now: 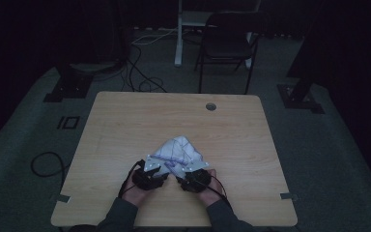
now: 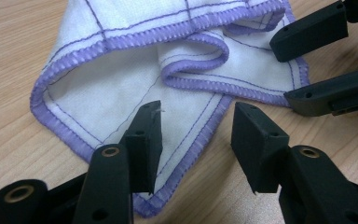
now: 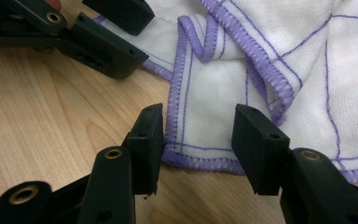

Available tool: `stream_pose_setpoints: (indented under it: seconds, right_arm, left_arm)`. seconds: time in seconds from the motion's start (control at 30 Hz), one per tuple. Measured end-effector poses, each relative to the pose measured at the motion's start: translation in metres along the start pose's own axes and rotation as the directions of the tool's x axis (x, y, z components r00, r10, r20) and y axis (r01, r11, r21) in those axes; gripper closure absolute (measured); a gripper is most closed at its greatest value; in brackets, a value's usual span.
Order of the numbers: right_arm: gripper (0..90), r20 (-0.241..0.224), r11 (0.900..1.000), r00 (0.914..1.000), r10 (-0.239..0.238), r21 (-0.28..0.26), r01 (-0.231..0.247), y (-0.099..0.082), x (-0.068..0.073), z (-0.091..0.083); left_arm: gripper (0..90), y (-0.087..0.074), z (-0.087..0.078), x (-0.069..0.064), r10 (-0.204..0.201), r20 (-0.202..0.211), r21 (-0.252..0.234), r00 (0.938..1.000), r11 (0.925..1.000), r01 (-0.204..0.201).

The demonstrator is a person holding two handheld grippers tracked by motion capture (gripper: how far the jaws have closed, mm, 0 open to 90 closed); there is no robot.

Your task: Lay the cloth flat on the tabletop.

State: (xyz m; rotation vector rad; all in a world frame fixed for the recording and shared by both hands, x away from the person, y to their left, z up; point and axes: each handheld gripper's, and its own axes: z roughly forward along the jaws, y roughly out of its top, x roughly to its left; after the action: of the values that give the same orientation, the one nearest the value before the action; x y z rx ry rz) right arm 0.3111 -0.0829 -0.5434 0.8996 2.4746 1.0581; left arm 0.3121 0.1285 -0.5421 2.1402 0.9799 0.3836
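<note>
Left gripper (image 2: 198, 140): jaws apart, nothing clamped; a purple-hemmed corner of the cloth (image 2: 135, 88) lies on the table beneath the gap, beside the left-hand jaw in its own view. Right gripper (image 3: 198, 140): jaws apart, straddling a hemmed edge of the cloth (image 3: 214, 102) without pressing it. Each gripper's jaws appear in the other's view, close by at the cloth's near end.

Cloth (image 1: 178, 151): white with purple stitched lines and border, crumpled, resting near the middle of the wooden table (image 1: 125, 121), just ahead of both grippers.

Beyond the table: a dark chair (image 1: 229, 41), cables on grey floor.
</note>
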Motion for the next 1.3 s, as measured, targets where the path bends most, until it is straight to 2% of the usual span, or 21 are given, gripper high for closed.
stream_pose_setpoints:
  seconds: [0.17, 0.2, 0.23, 0.27, 0.33, 0.37, 0.4, 0.43, 0.47, 0.53, 0.6, 0.77, 0.9, 1.07, 1.3]
  right_arm:
    - [59.3, 0.011, 1.0, 0.9999, -0.003, 0.006, 0.002, 0.001, 0.001, 0.0]
    - [72.4, 0.043, 1.0, 0.9991, 0.005, 0.004, -0.005, 0.001, -0.001, 0.0]
    - [72.4, 0.043, 1.0, 0.9991, 0.005, 0.004, -0.005, 0.001, -0.001, 0.0]
    - [79.7, 0.064, 0.9999, 0.9979, 0.007, 0.007, -0.008, 0.001, -0.002, -0.001]
    - [82.4, 0.074, 0.9999, 0.9972, 0.009, 0.007, -0.01, 0.001, -0.002, -0.001]
    - [84.5, 0.081, 1.0, 0.9967, 0.009, 0.003, -0.009, 0.001, -0.004, -0.002]
    - [84.5, 0.081, 1.0, 0.9967, 0.009, 0.003, -0.009, 0.001, -0.004, -0.002]
    - [85.4, 0.09, 1.0, 0.9959, 0.008, -0.006, -0.007, 0.002, -0.007, -0.005]
    - [85.4, 0.09, 1.0, 0.9959, 0.008, -0.006, -0.007, 0.002, -0.007, -0.005]
    - [85.8, 0.103, 0.9997, 0.9946, 0.013, -0.021, -0.011, 0.003, -0.009, -0.009]
    - [86.0, 0.116, 0.9991, 0.9929, 0.024, -0.038, -0.02, 0.005, -0.013, -0.013]
    - [86.3, 0.147, 0.9962, 0.9877, 0.054, -0.076, -0.043, 0.009, -0.023, -0.023]
    - [86.3, 0.165, 0.994, 0.9837, 0.071, -0.094, -0.056, 0.013, -0.029, -0.029]
    - [86.4, 0.182, 0.9907, 0.9795, 0.086, -0.119, -0.065, 0.019, -0.036, -0.036]
    - [86.4, 0.205, 0.9861, 0.9732, 0.103, -0.149, -0.073, 0.025, -0.043, -0.044]
  left_arm:
    - [57.4, 0.0, 0.001, -0.003, 0.029, -0.034, 0.003, 0.999, 0.9996, -0.029]
    - [60.1, 0.001, 0.001, -0.004, 0.032, -0.047, 0.007, 0.9984, 0.9995, -0.032]
    - [60.1, 0.001, 0.001, -0.003, 0.03, -0.052, 0.009, 0.9982, 0.9995, -0.03]
    - [66.1, 0.001, 0.001, 0.0, 0.025, -0.057, 0.008, 0.9981, 0.9997, -0.024]
    - [69.0, 0.001, 0.0, 0.0, 0.023, -0.059, 0.01, 0.998, 0.9997, -0.023]
    - [73.4, 0.002, 0.0, 0.001, 0.024, -0.063, 0.015, 0.9977, 0.9996, -0.023]
    - [73.4, 0.002, 0.0, 0.001, 0.022, -0.068, 0.018, 0.9974, 0.9996, -0.021]
    - [78.0, 0.003, 0.0, 0.001, 0.021, -0.076, 0.019, 0.9969, 0.9996, -0.02]
    - [78.0, 0.003, 0.0, 0.002, 0.024, -0.085, 0.021, 0.9961, 0.9995, -0.022]
    - [84.1, 0.003, 0.0, 0.003, 0.026, -0.098, 0.02, 0.9948, 0.9995, -0.024]
    - [87.7, 0.003, 0.0, 0.003, 0.029, -0.099, 0.022, 0.9946, 0.9994, -0.027]
    - [88.8, 0.005, -0.003, 0.004, 0.036, -0.089, 0.017, 0.9954, 0.9993, -0.035]
    - [89.1, 0.011, -0.016, 0.004, 0.043, -0.085, -0.032, 0.9955, 0.9985, -0.046]
    - [89.2, 0.017, -0.033, 0.006, 0.032, -0.08, -0.097, 0.9963, 0.9945, -0.039]
    - [89.3, 0.023, -0.05, 0.011, 0.03, -0.097, -0.15, 0.9948, 0.9877, -0.045]
